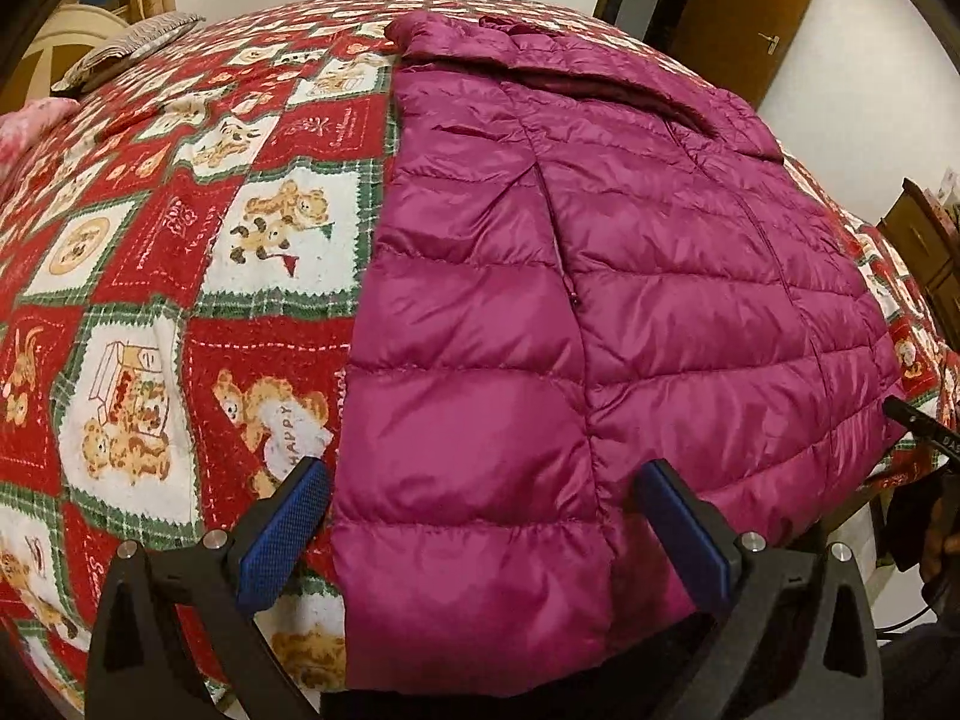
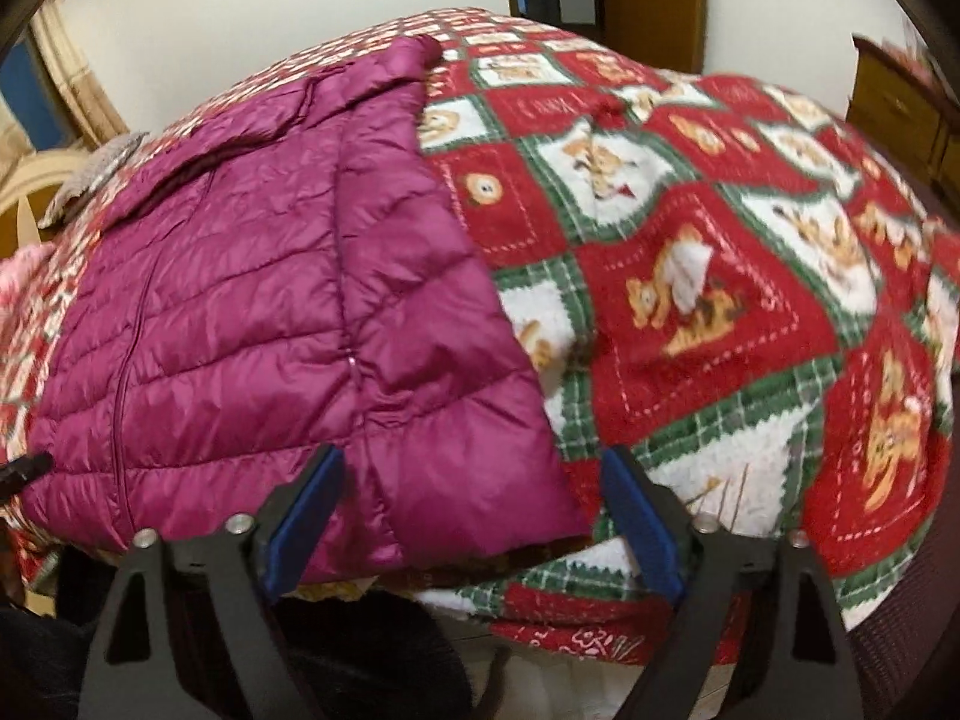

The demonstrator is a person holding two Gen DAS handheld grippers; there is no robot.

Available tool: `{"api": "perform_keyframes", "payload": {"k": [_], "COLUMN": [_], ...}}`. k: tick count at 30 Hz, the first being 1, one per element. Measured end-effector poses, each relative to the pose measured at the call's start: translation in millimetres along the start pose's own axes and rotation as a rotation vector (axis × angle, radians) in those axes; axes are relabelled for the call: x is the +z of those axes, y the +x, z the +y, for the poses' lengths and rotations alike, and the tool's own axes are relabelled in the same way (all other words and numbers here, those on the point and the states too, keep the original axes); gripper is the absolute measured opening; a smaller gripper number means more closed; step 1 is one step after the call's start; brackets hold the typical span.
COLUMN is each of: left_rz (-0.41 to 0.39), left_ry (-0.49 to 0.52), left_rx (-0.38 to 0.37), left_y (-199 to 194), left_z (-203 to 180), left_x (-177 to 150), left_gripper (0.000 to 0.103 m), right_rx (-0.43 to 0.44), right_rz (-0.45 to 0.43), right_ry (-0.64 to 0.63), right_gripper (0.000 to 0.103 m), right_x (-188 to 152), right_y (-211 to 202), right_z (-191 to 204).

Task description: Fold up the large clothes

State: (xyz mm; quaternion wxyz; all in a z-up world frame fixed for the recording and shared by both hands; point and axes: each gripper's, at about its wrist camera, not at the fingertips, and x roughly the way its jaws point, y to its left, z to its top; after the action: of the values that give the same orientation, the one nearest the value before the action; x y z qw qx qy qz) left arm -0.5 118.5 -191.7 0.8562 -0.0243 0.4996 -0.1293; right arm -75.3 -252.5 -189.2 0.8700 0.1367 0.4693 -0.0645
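A magenta quilted down jacket lies flat on a bed, sides folded in, collar at the far end. It also shows in the right wrist view. My left gripper is open over the jacket's near left hem corner, jaws wide, holding nothing. My right gripper is open over the jacket's near right hem corner, holding nothing. The tip of the right gripper shows at the right edge of the left wrist view.
The bed is covered by a red, green and white teddy-bear blanket, also in the right wrist view. A grey pillow lies at the far left. A wooden door and a wooden cabinet stand beyond the bed.
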Motion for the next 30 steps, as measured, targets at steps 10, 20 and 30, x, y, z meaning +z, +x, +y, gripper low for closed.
{"api": "perform_keyframes", "payload": {"k": [10, 20, 30], "left_rz": [-0.038, -0.165, -0.271], "left_ry": [-0.076, -0.038, 0.001], "left_rx": [-0.126, -0.306, -0.39], "left_y": [-12.0, -46.9, -89.1], "left_z": [11.0, 0.3, -0.3], "left_x": [2.3, 5.3, -1.9], "left_gripper": [0.032, 0.007, 0.004], "right_rx": [0.098, 0.304, 0.455], "right_rz": [0.051, -0.047, -0.146], "right_ry": [-0.067, 0.001, 0.034], "right_gripper": [0.023, 0.013, 0.011], "right_x": [-4.8, -0.2, 9.3], "right_y": [2.7, -41.8, -79.6], "right_z": [17.2, 12.7, 30.5]}}
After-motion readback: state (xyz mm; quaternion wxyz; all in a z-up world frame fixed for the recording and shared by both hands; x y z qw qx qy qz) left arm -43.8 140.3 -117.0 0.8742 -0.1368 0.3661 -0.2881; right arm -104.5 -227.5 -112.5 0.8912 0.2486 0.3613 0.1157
